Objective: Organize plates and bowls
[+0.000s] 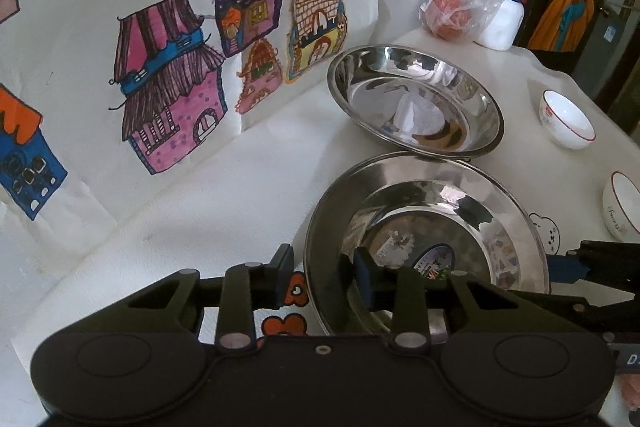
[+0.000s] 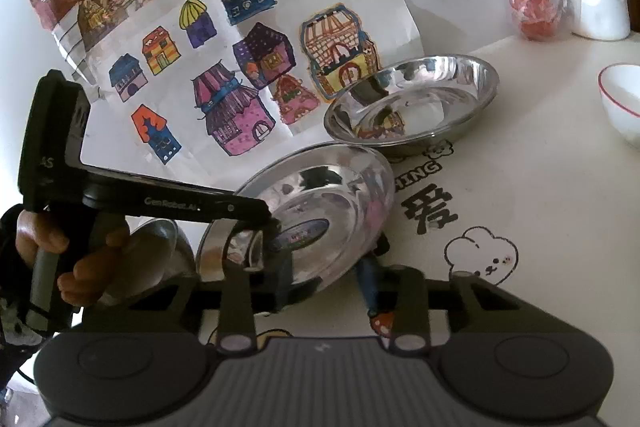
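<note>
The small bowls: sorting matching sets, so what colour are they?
White with a thin red rim, clearest in the left wrist view.
</note>
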The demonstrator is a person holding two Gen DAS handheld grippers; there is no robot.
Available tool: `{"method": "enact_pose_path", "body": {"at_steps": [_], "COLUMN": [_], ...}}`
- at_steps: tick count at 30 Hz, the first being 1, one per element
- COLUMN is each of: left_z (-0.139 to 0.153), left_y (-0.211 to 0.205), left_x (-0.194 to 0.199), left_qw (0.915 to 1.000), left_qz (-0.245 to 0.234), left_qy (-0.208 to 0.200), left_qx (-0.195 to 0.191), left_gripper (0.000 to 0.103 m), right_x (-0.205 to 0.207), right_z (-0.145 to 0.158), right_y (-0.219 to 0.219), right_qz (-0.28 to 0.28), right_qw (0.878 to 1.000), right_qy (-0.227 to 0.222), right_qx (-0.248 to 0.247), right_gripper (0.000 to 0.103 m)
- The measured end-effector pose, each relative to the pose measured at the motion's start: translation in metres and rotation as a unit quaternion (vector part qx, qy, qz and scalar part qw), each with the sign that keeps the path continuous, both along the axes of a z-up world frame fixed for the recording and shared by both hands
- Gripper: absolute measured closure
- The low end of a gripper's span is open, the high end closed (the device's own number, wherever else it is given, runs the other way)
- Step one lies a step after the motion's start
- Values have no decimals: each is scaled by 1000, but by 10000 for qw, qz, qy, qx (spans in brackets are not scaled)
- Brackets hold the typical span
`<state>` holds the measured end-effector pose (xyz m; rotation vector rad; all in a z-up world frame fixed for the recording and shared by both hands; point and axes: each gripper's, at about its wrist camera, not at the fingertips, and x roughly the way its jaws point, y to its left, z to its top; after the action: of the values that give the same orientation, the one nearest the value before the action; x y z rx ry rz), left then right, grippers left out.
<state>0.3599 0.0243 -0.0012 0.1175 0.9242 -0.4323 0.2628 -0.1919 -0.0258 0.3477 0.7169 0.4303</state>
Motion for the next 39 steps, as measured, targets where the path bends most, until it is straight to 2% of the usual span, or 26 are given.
{"method": "enact_pose_path", "body": {"at_steps": [2,7,29,34,39], "left_z": [0,1,12,16,16], "left_y": [0,-2,-19,-18,-18], "left_x": [-1,1,-6,-11,-16], "left_qw": [10000,9999,9992,9984,9983], "left_qz": [17,109,399,471,462], "left_qy": [3,22,-47,2,14], "left_qx": [24,51,-32,-307,-364], "left_gripper": [74,75,78,79,80], "right_x": [0,0,-16,-23,-26], "right_z": [0,1,8,12,11], "right_y": [0,1,-18,-23,-23], "right_qz": [-32,-105,-542,-602,-538], "right_qw": [10000,9999,9982,9976,9982], "right_qy": [-5,-21,93,76,120], "right_qx": [-28,-96,257,325,235], "right_gripper": [70,75,75,75,76]}}
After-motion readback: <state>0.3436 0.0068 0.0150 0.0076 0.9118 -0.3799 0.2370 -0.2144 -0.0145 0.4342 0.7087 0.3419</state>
